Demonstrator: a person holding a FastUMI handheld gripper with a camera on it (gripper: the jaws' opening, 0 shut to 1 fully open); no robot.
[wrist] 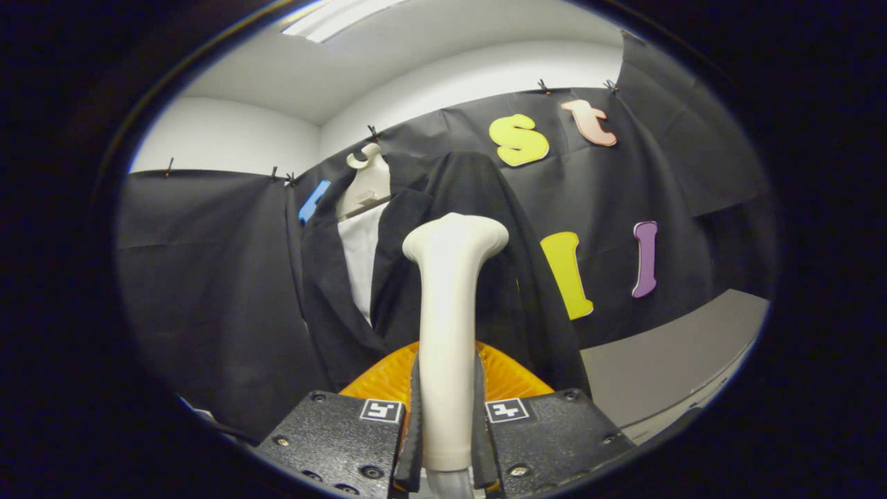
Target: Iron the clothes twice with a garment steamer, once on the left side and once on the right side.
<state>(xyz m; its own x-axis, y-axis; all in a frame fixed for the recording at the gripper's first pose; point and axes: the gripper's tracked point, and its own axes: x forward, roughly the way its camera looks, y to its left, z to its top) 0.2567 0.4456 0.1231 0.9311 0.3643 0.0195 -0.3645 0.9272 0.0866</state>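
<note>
Gripper view: we log the gripper (447, 423) clamped on the garment steamer (449, 305) handle, rigid, likely light; jacket (443, 201) beyond, soft.

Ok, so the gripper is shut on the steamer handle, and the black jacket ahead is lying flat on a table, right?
Not quite. The gripper is shut on the steamer handle, but the gripper view shows the black jacket hanging upright on a hanger in front of the booth's cloth wall, beyond the fingers, not lying flat on a table.
</note>
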